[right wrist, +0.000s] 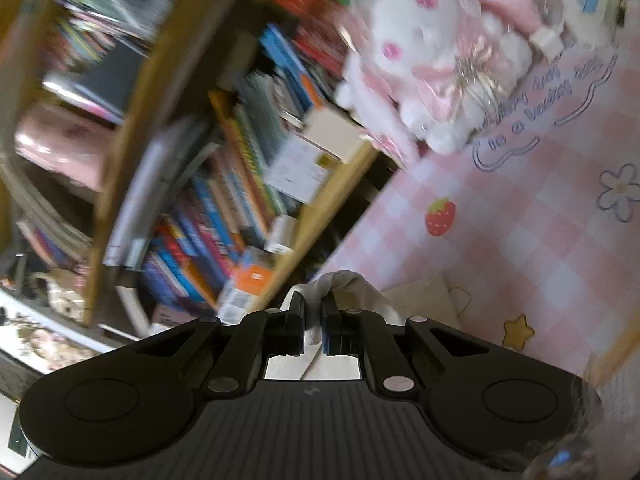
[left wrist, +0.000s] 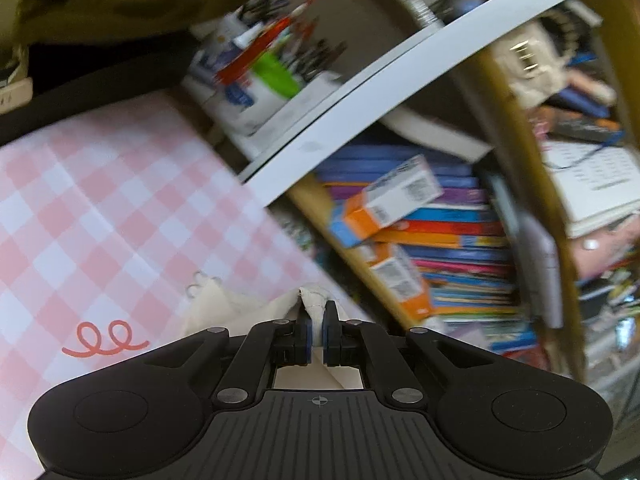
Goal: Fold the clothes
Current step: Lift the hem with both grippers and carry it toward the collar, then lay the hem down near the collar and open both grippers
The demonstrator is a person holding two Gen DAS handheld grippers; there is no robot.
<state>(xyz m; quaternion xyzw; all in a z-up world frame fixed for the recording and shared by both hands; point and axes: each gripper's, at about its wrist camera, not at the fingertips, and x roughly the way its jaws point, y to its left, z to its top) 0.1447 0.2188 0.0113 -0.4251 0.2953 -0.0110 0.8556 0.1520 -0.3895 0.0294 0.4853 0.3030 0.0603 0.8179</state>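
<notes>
Left wrist view: left gripper (left wrist: 316,330) is clamped on a bunched fold of cream cloth (left wrist: 314,300) at bottom centre, pads pressed tight to it. More of the same cloth trails off to lower left, lying over the pink checked table cover (left wrist: 120,208). Cluttered bookshelf (left wrist: 440,240) fills the right half, heavily blurred and tilted.

Right wrist view — right gripper (right wrist: 314,322) likewise pinches a pale fabric edge (right wrist: 340,280) at bottom centre, jaws closed on it. Rest of the cloth spills to lower right onto the checked cover (right wrist: 520,240); plush rabbit (right wrist: 432,64) sits at upper right, well apart.

Key relation: the cloth hangs between the two grippers, one held edge each, its free part toward the table side of both frames — left of the left gripper, right of the right one. So the held edge probably runs hand to hand, neither hand nearer. Both grippers point somewhat downward, views rolled. Judged step: carrying the held edge across for a fold; the edge has to stay taut and level.
</notes>
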